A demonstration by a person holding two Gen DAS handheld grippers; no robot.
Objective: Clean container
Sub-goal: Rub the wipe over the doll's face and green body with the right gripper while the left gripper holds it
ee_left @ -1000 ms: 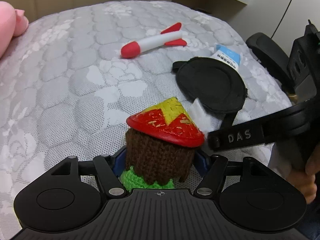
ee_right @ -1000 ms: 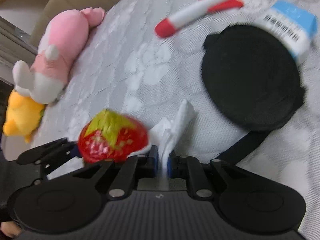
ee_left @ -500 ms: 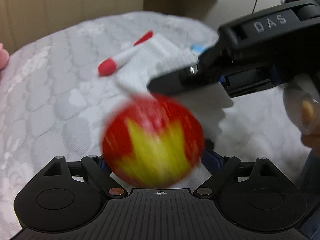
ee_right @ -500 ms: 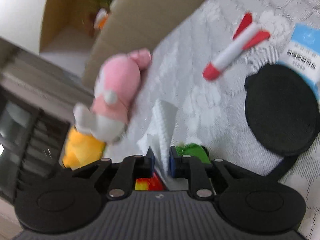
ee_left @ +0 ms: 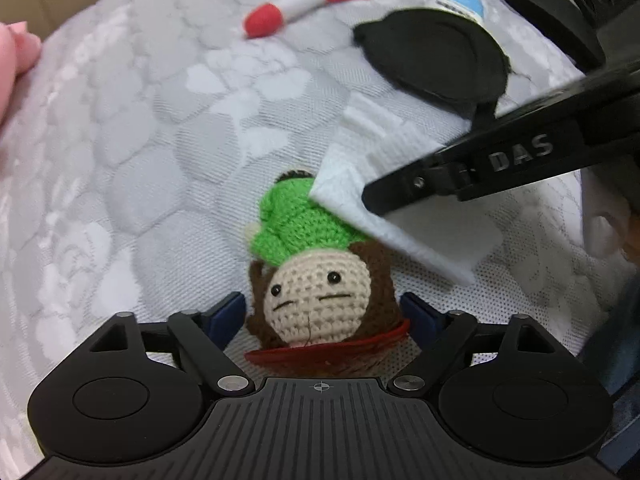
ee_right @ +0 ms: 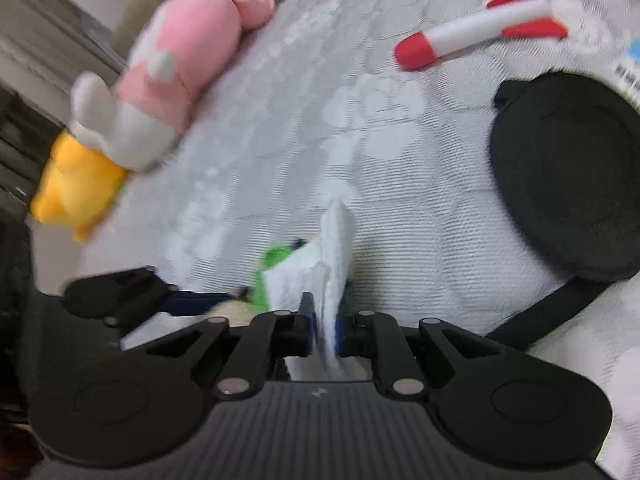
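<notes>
**Tissue meets doll above the bed**

Left wrist view: the left gripper [ee_left: 322, 314] holds a crocheted doll [ee_left: 316, 280] by the brown head, one blue pad on each side, hat toward the camera, green body pointing to 12 o'clock. The right gripper [ee_left: 372, 196] enters from 3 o'clock with a folded white tissue [ee_left: 400, 208]; the tissue's near corner touches the green body at about 1 o'clock of the face.

Right wrist view (blurred): the right gripper [ee_right: 324, 330] has its jaws narrow, pinching the tissue [ee_right: 332, 256], which stands up toward 12 o'clock with the green of the doll [ee_right: 276, 264] just at its 9 o'clock.

On the bed [ee_left: 140, 160] lie a toy rocket [ee_left: 304, 0] at 12 o'clock, a black round case [ee_left: 432, 56] at 1 o'clock with a blue-labelled pack [ee_left: 456, 2] behind it, and a pink plush [ee_right: 180, 68] beside a yellow one [ee_right: 76, 184] at 10 o'clock of the right view.

Progress, as a judgement: wiping appears to be in hand, since tissue and doll are in contact. No dirt shows on either, so how much wiping is done or left cannot be told. Whether the task's "container" is the doll or the case is also unsettled.
</notes>
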